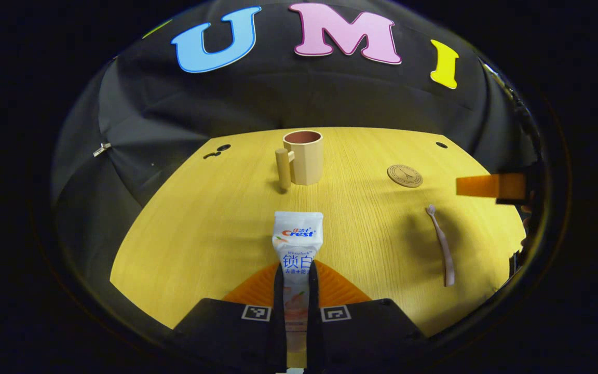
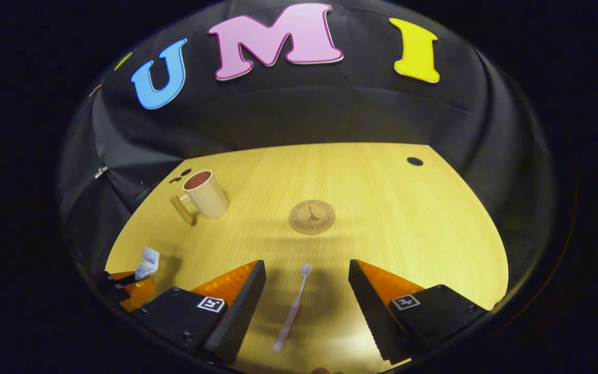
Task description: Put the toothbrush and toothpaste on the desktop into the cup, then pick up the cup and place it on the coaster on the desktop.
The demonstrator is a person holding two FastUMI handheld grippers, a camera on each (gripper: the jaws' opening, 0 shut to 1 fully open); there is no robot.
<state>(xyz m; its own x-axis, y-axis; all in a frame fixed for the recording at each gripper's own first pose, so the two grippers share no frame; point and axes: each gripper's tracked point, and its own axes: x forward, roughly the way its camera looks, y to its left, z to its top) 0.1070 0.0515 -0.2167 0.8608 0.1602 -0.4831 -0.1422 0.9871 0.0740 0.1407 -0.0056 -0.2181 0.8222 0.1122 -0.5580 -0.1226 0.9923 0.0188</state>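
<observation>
In the left gripper view my left gripper (image 1: 296,280) is shut on the white toothpaste tube (image 1: 298,244), which points away from me toward the beige cup (image 1: 307,157) with its wooden handle on the left. The round coaster (image 1: 405,175) lies to the right of the cup, and the pink toothbrush (image 1: 442,244) lies flat nearer on the right. In the right gripper view my right gripper (image 2: 307,283) stands open above the toothbrush (image 2: 293,306), which lies between its fingers. The coaster (image 2: 312,216) is just beyond it, the cup (image 2: 204,195) far left. The left gripper (image 2: 130,288) with the toothpaste (image 2: 148,263) shows at lower left.
The yellow wooden desktop (image 1: 216,218) has small dark holes at its far left (image 1: 222,148) and far right (image 1: 441,145) corners. The black cloth wall closes the back and sides. The right gripper's finger (image 1: 491,186) reaches in at the right edge of the left gripper view.
</observation>
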